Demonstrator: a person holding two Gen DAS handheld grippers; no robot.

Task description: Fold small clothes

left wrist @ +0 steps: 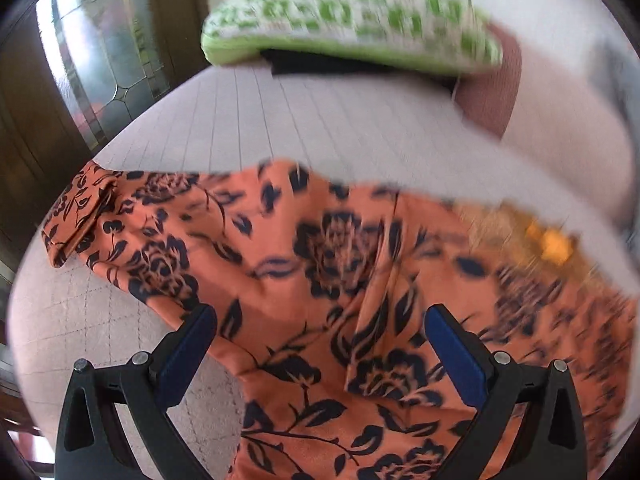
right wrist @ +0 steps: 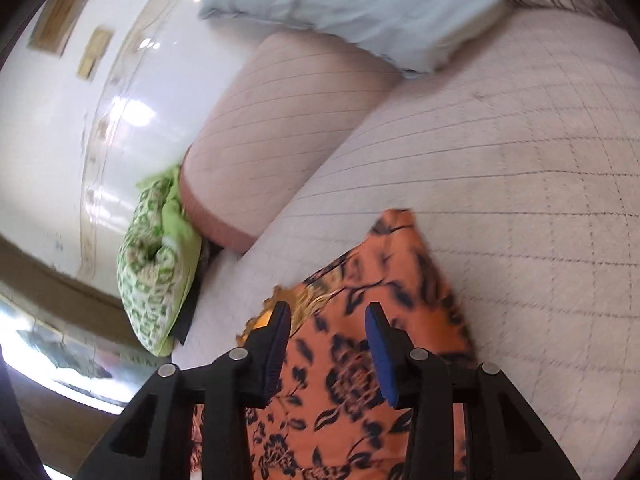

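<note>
An orange garment with a dark floral print (left wrist: pixel 312 264) lies spread on a pale quilted sofa seat (left wrist: pixel 260 120). A folded sleeve end (left wrist: pixel 80 216) lies at its far left. My left gripper (left wrist: pixel 320 316) is open above the garment's middle, with the cloth lying between its blue pads. In the right wrist view the same garment (right wrist: pixel 360 380) lies under my right gripper (right wrist: pixel 328 312), which is open with nothing held. A yellow-gold patch (right wrist: pixel 296 304) shows at the garment's edge by the left finger.
A green and white patterned cushion (left wrist: pixel 352 12) lies at the back of the seat; it also shows in the right wrist view (right wrist: pixel 156 264). A pale blue pillow (right wrist: pixel 360 4) rests on the sofa arm (right wrist: pixel 288 128). A dark wooden door with glass (left wrist: pixel 88 60) stands left.
</note>
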